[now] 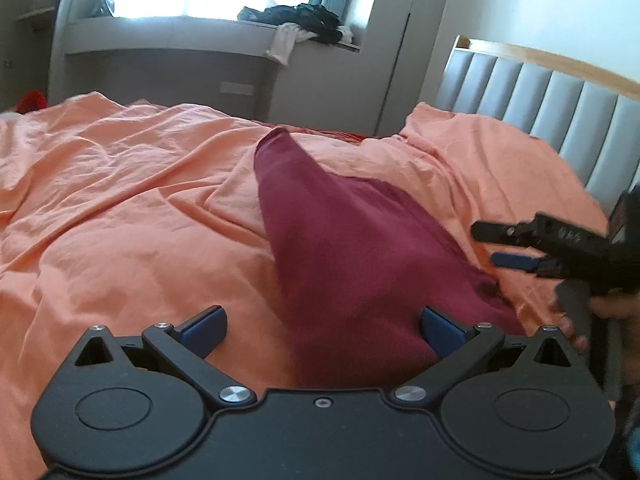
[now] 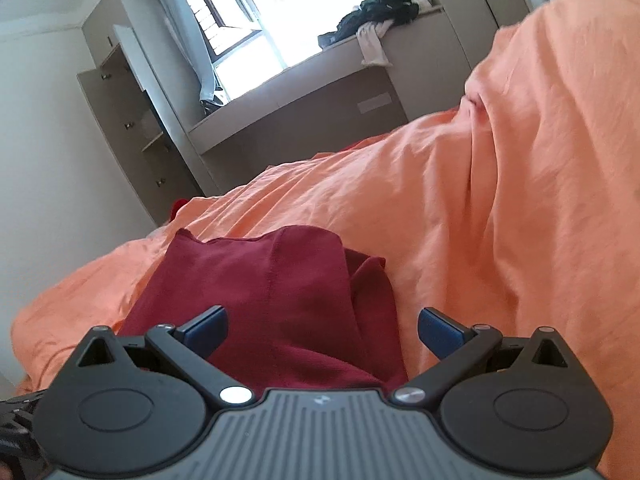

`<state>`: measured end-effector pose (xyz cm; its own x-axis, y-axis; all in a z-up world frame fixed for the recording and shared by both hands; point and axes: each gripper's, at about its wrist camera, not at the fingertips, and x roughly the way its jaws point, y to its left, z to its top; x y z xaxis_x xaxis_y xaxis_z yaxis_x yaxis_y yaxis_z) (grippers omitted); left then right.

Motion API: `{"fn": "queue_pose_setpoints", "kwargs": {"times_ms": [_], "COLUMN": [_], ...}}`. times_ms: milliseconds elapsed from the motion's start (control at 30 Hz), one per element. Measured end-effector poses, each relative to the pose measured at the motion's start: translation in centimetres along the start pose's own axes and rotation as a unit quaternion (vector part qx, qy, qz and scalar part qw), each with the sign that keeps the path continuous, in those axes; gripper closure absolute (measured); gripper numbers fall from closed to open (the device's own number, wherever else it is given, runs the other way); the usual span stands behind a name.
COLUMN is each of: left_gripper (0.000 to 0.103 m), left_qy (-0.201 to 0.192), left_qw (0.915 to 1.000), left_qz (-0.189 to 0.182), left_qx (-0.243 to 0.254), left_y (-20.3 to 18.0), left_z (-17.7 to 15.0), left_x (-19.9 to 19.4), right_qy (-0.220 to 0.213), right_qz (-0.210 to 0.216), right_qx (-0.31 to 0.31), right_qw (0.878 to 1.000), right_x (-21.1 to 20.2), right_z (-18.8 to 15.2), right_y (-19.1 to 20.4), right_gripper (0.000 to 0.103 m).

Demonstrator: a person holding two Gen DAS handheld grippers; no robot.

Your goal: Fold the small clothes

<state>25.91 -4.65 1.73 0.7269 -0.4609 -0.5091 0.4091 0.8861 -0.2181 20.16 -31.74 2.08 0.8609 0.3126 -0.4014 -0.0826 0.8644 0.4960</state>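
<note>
A dark red garment (image 1: 344, 248) lies on the orange bedsheet (image 1: 132, 208), stretching away from me in a long strip. My left gripper (image 1: 322, 334) hovers open over its near end, blue pads wide apart, nothing between them. The right gripper (image 1: 490, 246) shows at the right edge of the left wrist view, held by a hand (image 1: 576, 320), just right of the garment. In the right wrist view the garment (image 2: 272, 292) lies partly folded with a flap on its right, and my right gripper (image 2: 322, 332) stands open above it, holding nothing.
A padded grey headboard (image 1: 560, 100) rises at the right. A window ledge (image 1: 216, 32) behind the bed holds a pile of dark clothes (image 1: 296, 20). An open cupboard (image 2: 124, 120) stands by the wall. The rumpled sheet bulges high on the right (image 2: 540, 160).
</note>
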Motion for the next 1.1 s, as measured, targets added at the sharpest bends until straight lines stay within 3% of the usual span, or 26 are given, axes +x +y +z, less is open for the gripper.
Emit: {"fn": "queue_pose_setpoints", "kwargs": {"times_ms": [167, 367, 567, 733, 1100], "left_gripper": [0.0, 0.0, 0.0, 0.0, 0.0], "left_qy": [-0.021, -0.026, -0.038, -0.048, -0.05], "left_qw": [0.9986, 0.9984, 0.999, 0.9986, 0.9985], "left_qz": [-0.027, -0.007, 0.011, 0.013, 0.023], "left_qx": [-0.042, -0.051, -0.02, -0.019, -0.005], "left_y": [2.0, 3.1, 2.9, 2.9, 2.6], "left_z": [1.5, 2.0, 1.2, 0.7, 0.5], "left_x": [1.1, 3.0, 3.1, 3.2, 3.3], "right_qy": [0.016, 0.045, 0.063, 0.057, 0.067], "right_qz": [0.007, 0.042, 0.055, 0.068, 0.056], "right_qx": [0.003, 0.013, 0.028, 0.099, 0.11], "right_qw": [1.0, 0.998, 0.996, 0.991, 0.99], "right_x": [1.3, 3.3, 4.6, 4.7, 4.8], "right_z": [0.3, -0.1, -0.8, -1.5, -2.1], "right_y": [-1.1, -1.8, -2.2, -3.3, -2.5], "right_gripper": [0.0, 0.0, 0.0, 0.0, 0.0]}}
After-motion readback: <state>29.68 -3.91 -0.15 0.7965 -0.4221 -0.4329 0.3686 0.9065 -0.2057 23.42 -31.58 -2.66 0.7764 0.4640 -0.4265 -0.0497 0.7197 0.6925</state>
